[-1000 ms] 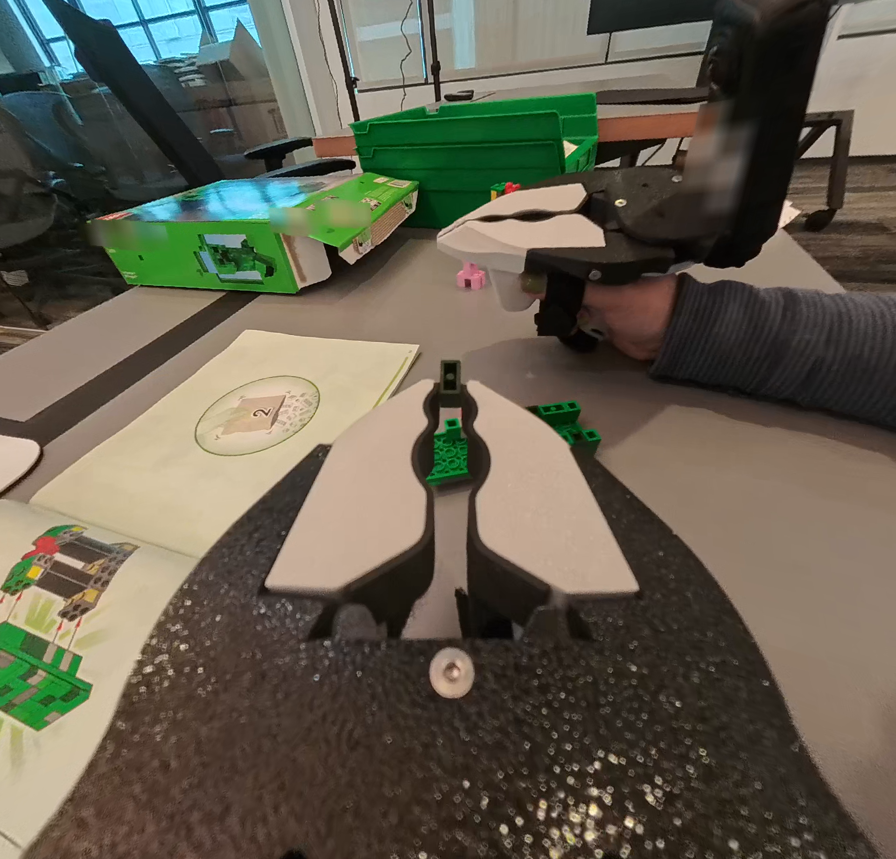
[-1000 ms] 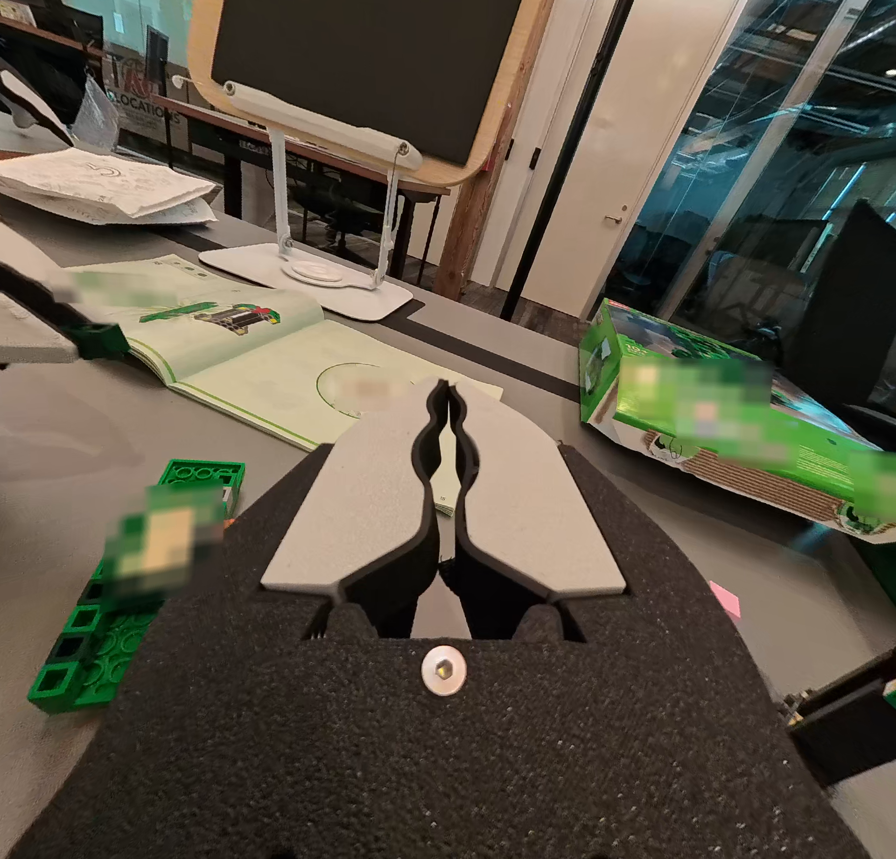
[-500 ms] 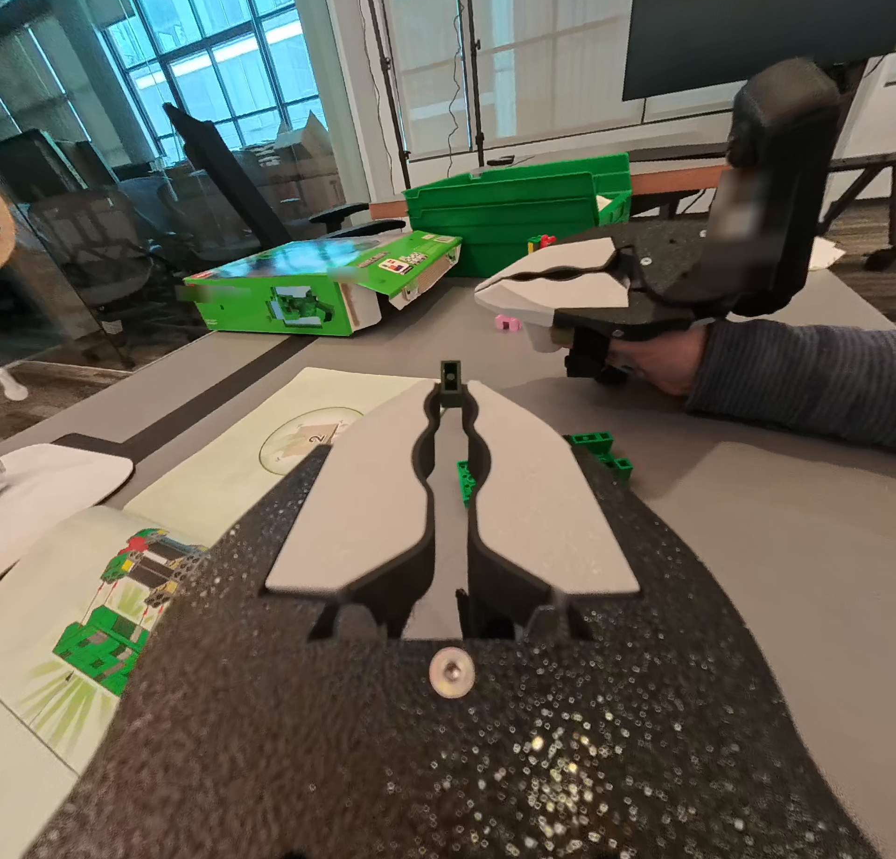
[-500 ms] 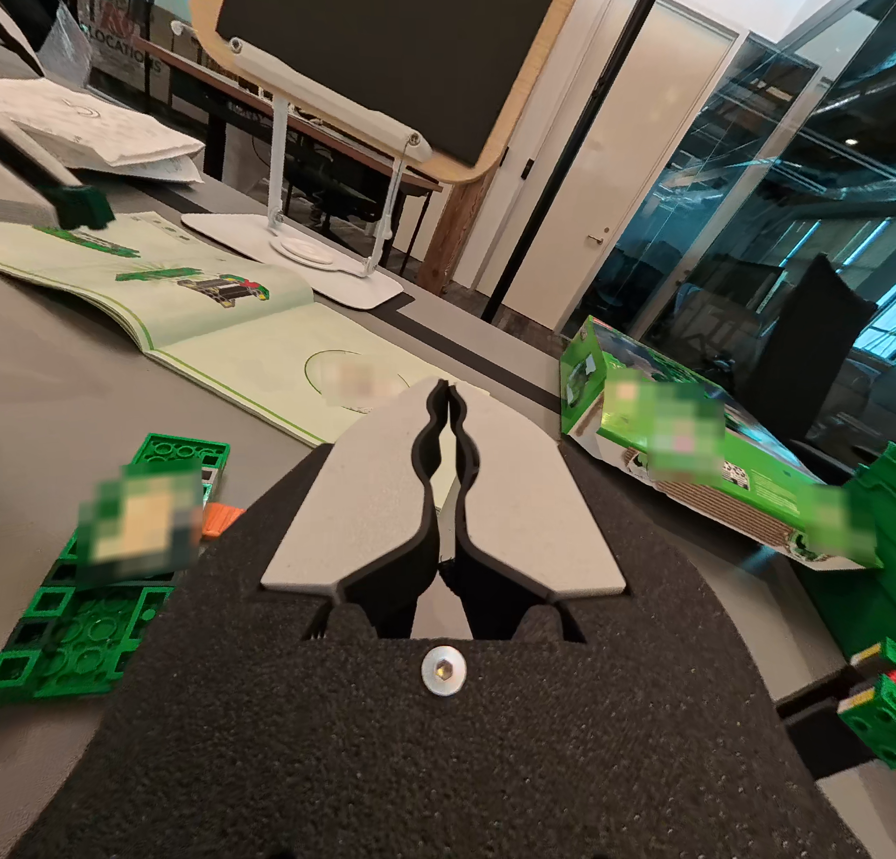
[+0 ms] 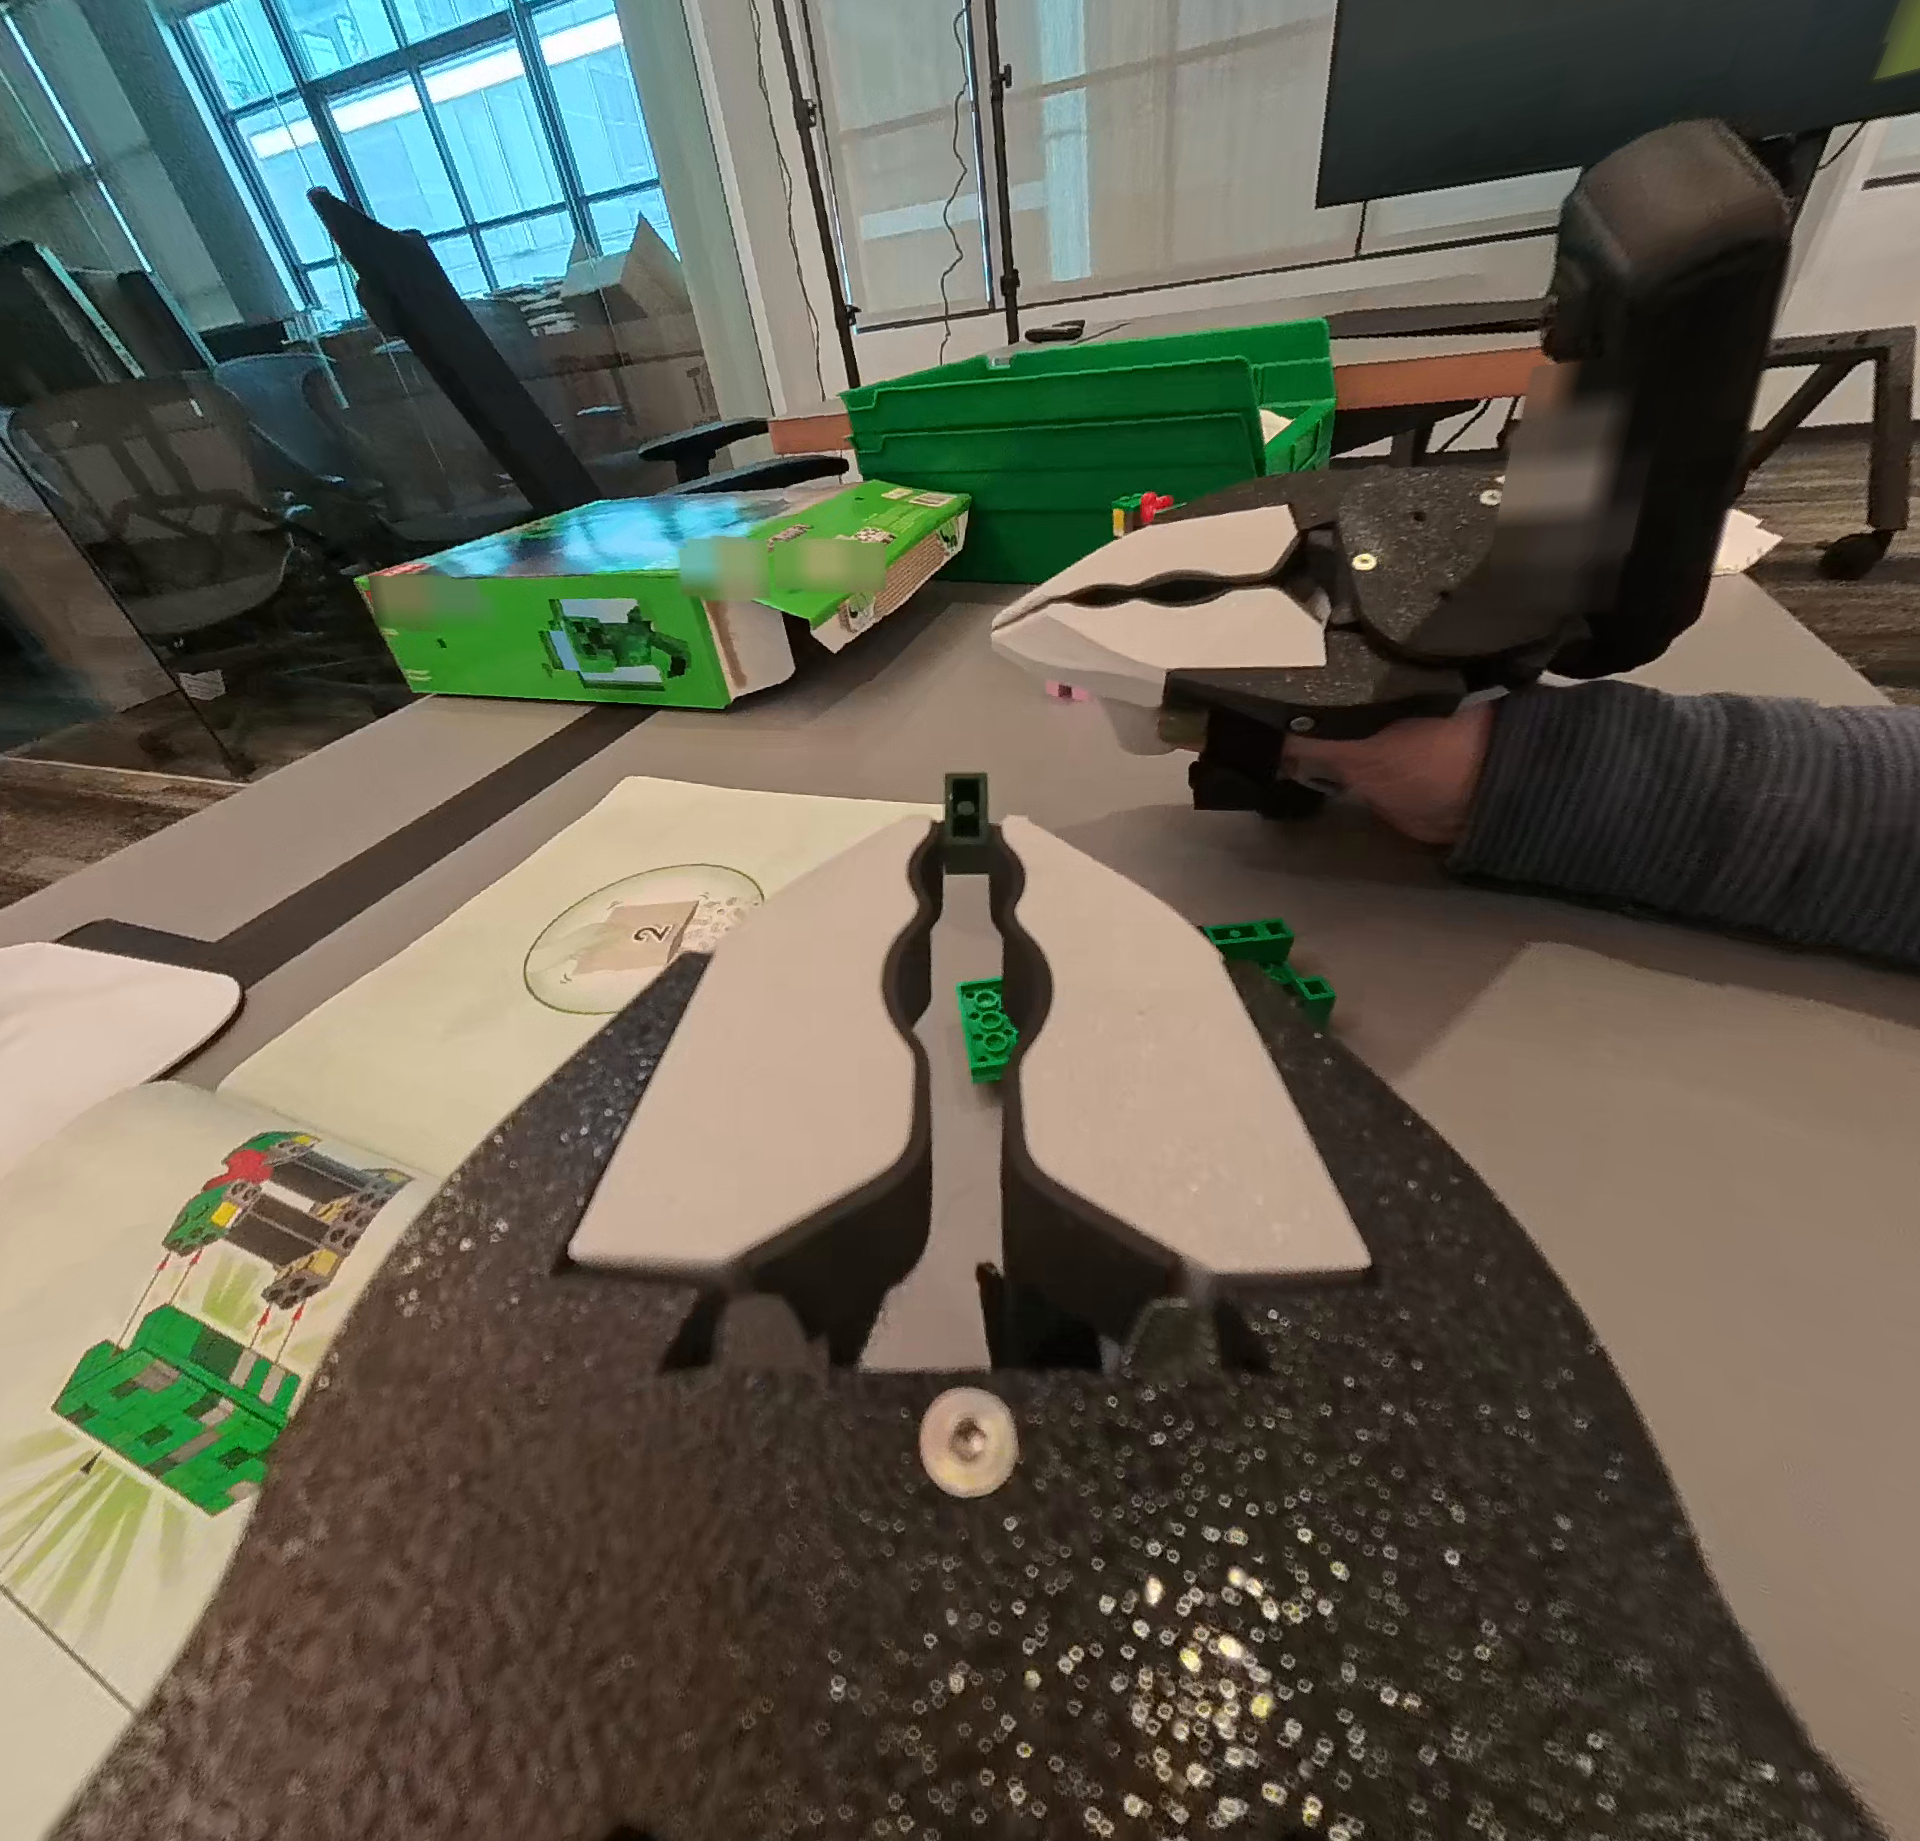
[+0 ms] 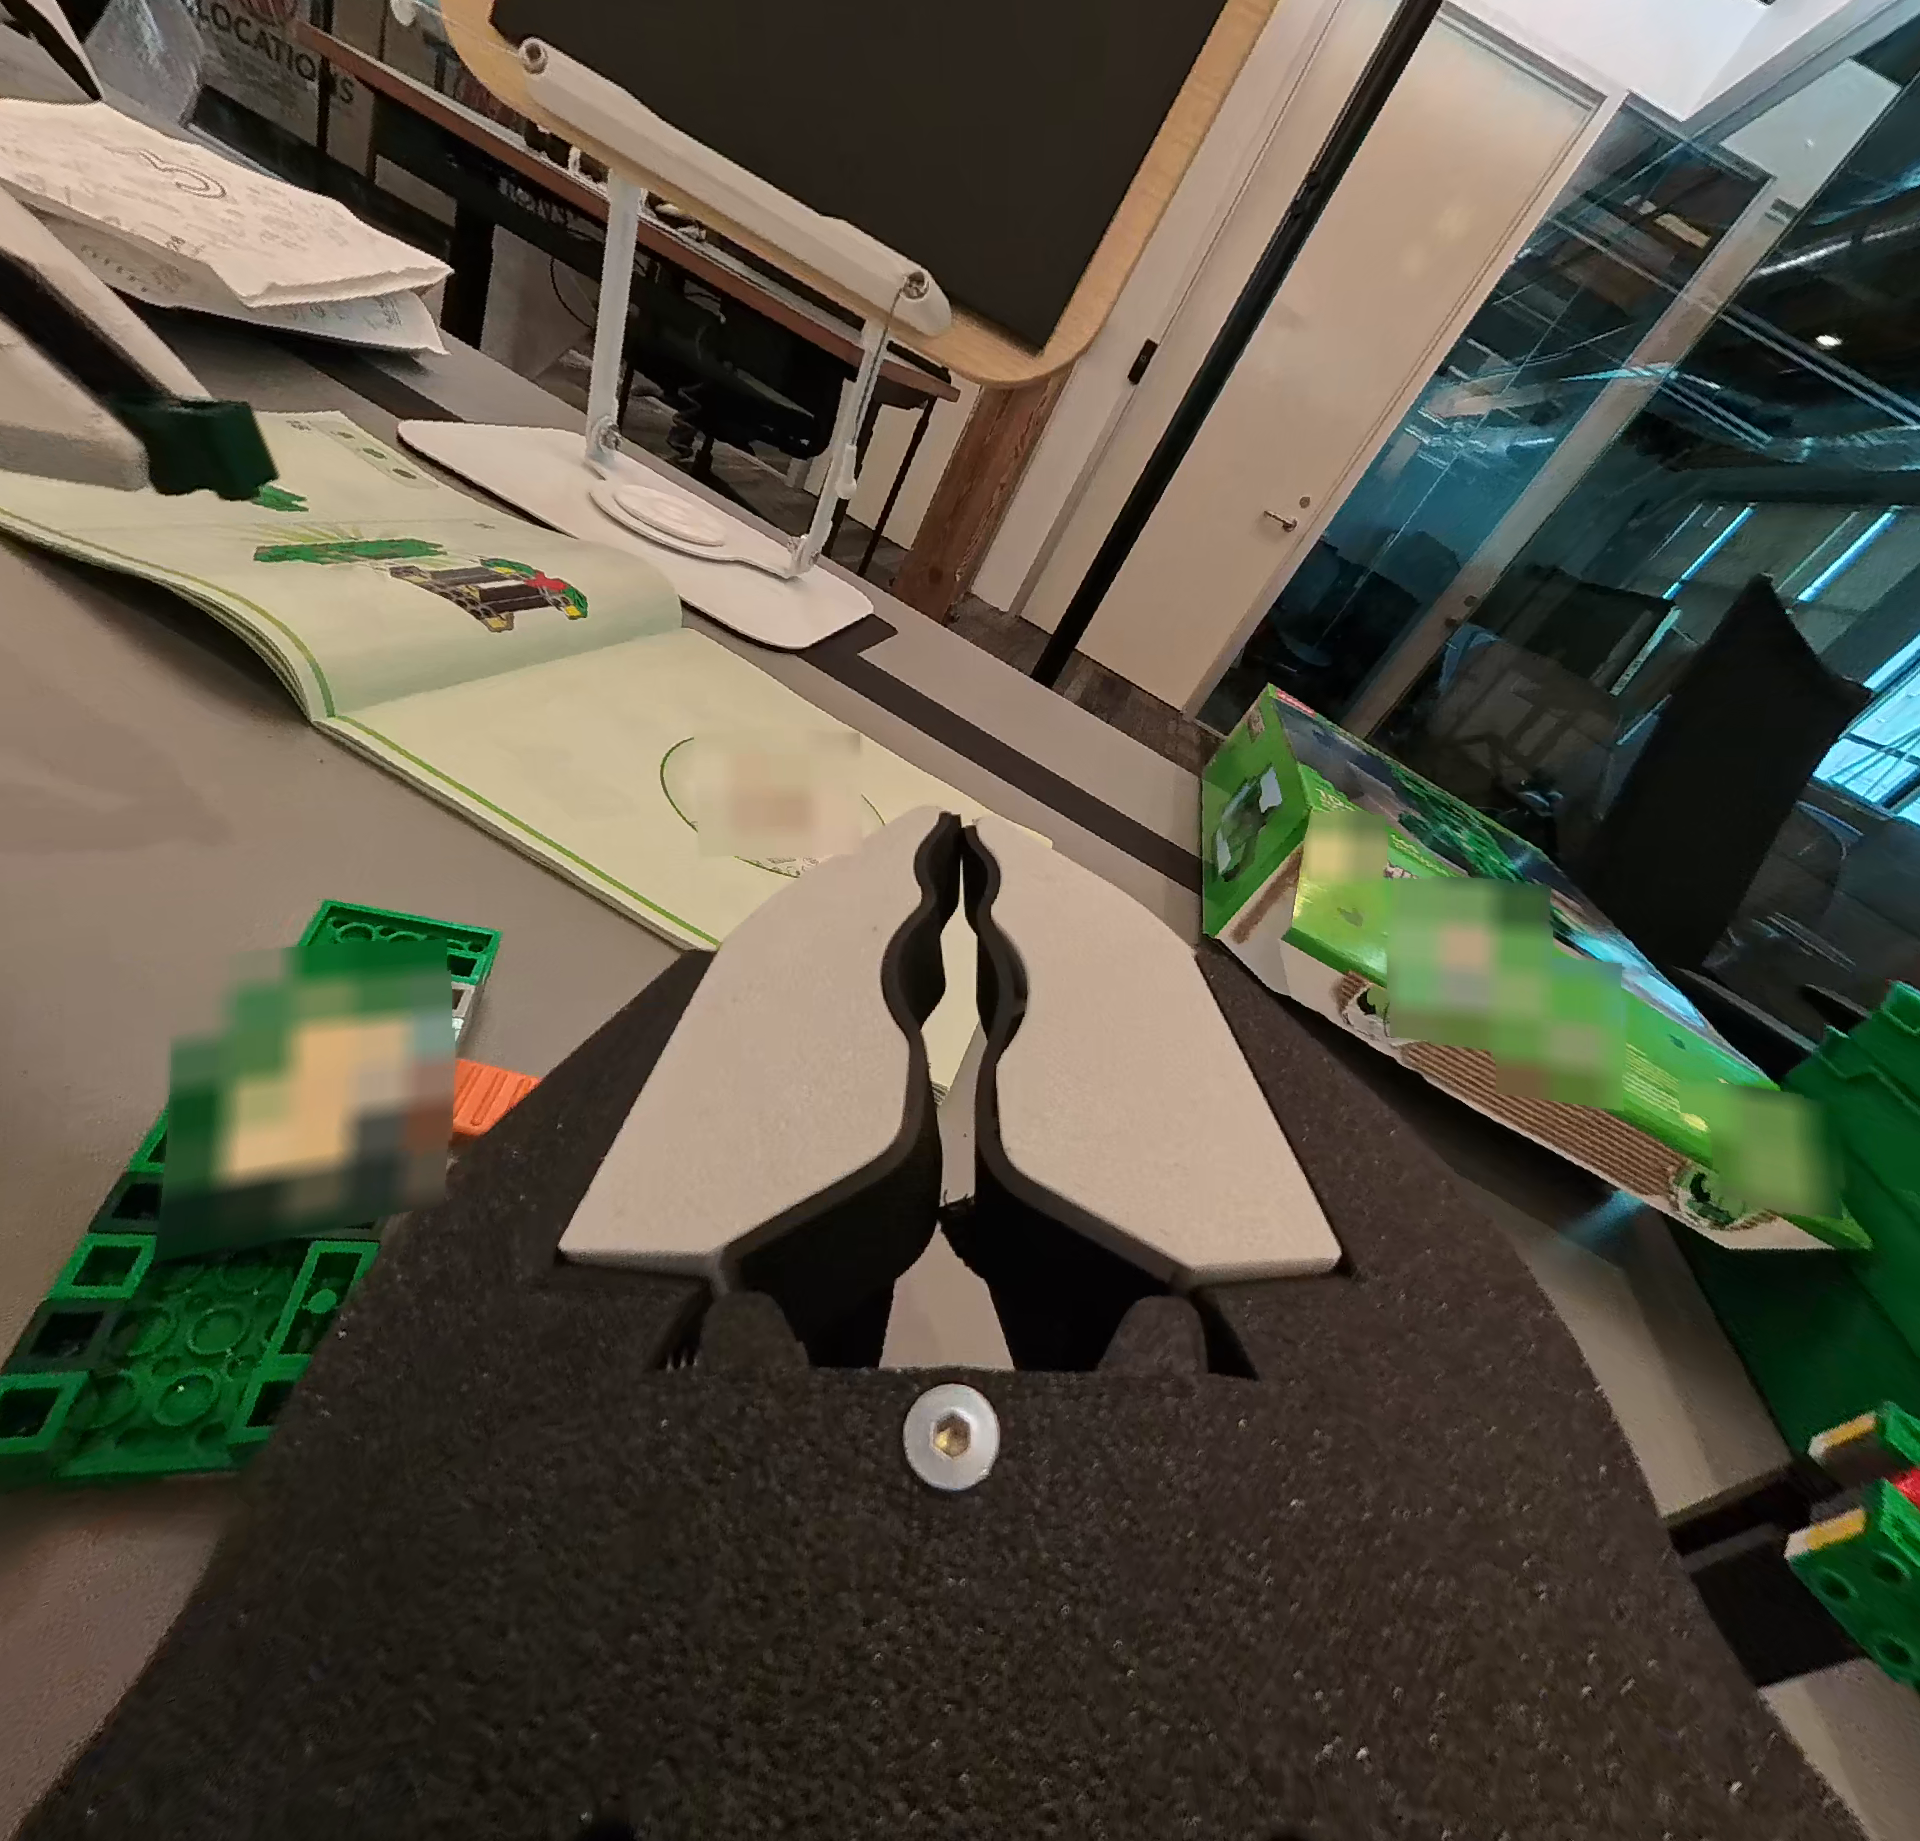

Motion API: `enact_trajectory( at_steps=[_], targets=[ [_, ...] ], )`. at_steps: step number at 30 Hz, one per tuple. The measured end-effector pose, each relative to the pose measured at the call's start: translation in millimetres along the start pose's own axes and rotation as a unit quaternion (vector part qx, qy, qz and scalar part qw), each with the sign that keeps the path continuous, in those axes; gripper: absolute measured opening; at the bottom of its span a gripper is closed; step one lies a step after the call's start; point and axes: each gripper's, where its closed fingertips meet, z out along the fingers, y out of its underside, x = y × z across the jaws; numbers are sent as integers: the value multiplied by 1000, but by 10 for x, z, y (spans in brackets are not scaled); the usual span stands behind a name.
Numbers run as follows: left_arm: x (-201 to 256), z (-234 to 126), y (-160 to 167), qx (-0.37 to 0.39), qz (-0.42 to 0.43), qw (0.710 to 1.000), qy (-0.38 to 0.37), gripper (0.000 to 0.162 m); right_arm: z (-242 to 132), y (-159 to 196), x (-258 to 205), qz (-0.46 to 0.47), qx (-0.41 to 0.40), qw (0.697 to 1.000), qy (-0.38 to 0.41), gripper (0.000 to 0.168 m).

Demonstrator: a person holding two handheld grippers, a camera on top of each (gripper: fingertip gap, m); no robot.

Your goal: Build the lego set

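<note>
My left tool (image 5: 966,841) pinches a small dark-green plastic brick (image 5: 965,820) above the partly built green brick base (image 6: 187,1344), my right tool (image 6: 954,861) closed and empty, most building left.

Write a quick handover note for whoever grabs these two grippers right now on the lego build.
Left gripper: shut on a small dark green brick at its tips, held above the table.
Right gripper: shut, empty, held up off the table.
Partly built green base lies on the table by the right gripper, an orange piece beside it. Instruction booklet is open on the left. A small multicoloured assembly sits near the green bins.
Done: brick picked up.
Left: likely press it onto the base as the booklet shows, then continue.
</note>
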Motion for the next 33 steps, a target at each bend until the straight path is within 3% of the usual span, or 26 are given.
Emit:
enact_trajectory(
  at_steps=[33],
  targets=[
    [6, -1, -2, -1, -4, 1000, 4, 7, 18, 37, -46, -28, -12, 1000, -4, 0]
  ],
)
